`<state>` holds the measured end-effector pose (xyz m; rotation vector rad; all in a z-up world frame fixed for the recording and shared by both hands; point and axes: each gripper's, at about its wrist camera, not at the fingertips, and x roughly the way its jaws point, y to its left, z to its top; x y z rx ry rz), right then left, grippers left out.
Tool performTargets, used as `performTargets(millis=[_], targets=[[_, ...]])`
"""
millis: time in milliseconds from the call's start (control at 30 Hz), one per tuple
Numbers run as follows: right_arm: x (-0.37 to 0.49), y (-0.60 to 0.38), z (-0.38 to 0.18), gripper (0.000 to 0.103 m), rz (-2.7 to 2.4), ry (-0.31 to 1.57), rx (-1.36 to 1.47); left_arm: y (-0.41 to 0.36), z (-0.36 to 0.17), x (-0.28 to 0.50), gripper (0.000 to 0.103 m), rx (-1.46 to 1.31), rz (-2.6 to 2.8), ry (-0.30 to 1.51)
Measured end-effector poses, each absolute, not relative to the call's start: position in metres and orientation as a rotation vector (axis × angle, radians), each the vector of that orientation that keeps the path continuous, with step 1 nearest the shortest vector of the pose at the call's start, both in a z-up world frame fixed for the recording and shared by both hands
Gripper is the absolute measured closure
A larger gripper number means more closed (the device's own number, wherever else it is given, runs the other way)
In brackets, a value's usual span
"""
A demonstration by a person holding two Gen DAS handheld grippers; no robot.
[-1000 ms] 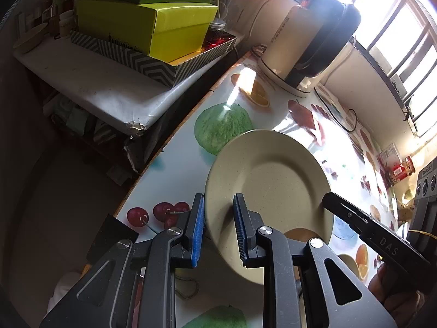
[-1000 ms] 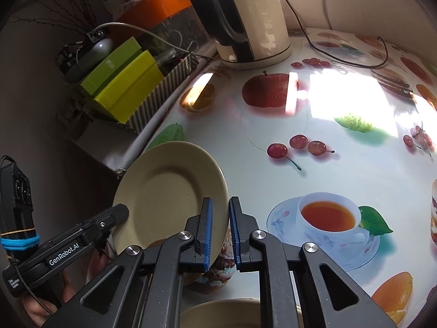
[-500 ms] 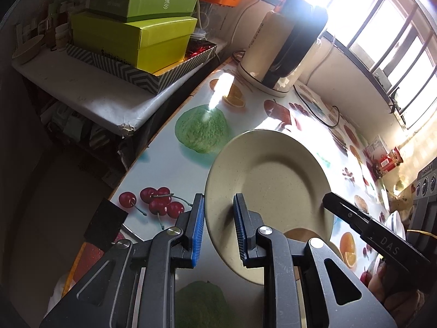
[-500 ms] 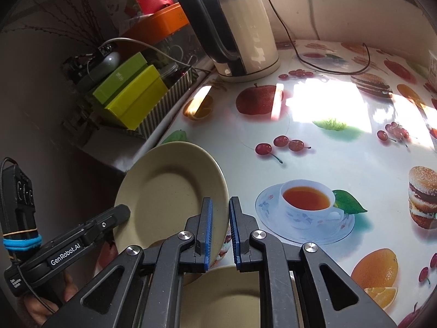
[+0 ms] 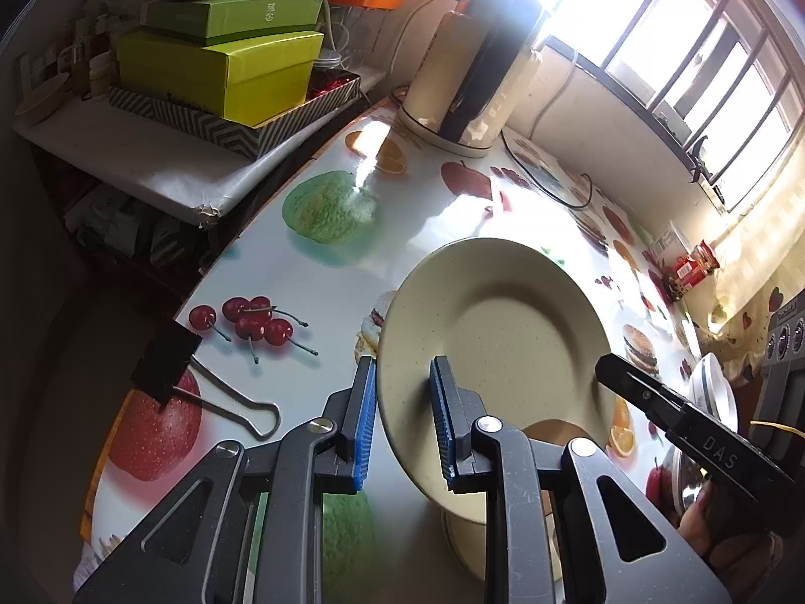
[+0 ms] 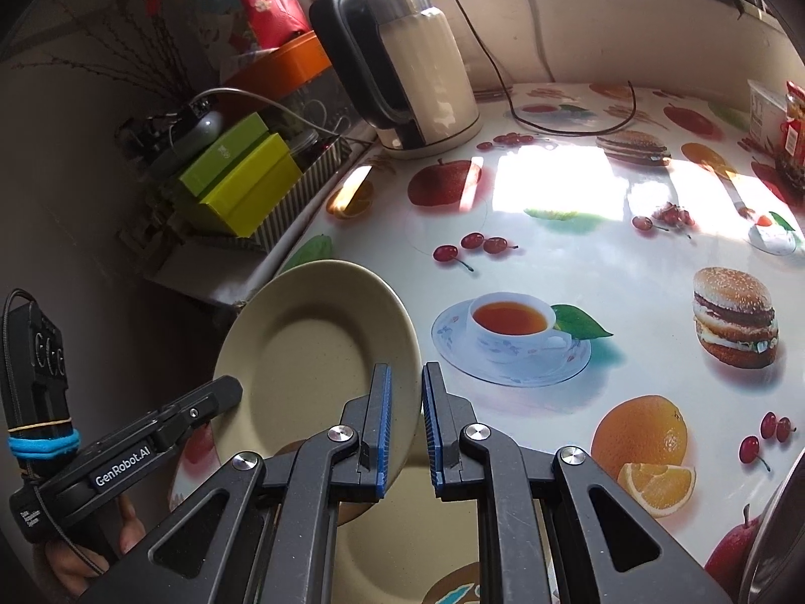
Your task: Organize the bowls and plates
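A beige plate (image 5: 503, 332) is held tilted above the fruit-print table (image 5: 322, 272), carried between both tools. The left gripper (image 5: 402, 423) is seen with its blue-padded fingers (image 5: 366, 423) straddling the plate's near rim, a gap showing on each side of the rim in the left wrist view; whether the pads actually press the plate cannot be told. In the right wrist view the same plate (image 6: 317, 352) is seen left of centre, and the right gripper (image 6: 405, 433) is placed at its right rim, the fingers (image 6: 382, 428) only narrowly apart with the rim edge passing between them; firm contact cannot be confirmed. The opposite tool is visible in each view at the plate's far edge. A second beige dish (image 6: 402, 548) is noted below the held plate, near the bottom of the right wrist view. A cream and black kettle (image 6: 402, 65) is stood at the back of the table by the window, and green boxes (image 5: 221, 65) are stacked on a side shelf. A black binder clip (image 5: 166, 362) is lying at the table's edge.
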<state>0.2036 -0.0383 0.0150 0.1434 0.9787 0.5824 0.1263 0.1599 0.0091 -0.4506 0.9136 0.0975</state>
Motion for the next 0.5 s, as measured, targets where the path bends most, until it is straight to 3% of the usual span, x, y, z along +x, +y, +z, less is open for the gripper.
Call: performTargets(millis=[500], targets=[[0.175,-0.077,0.012,0.090,0.536,0.974,0.166,0.126,0.008,0.111,0.081,-0.425,0.048,0.930]])
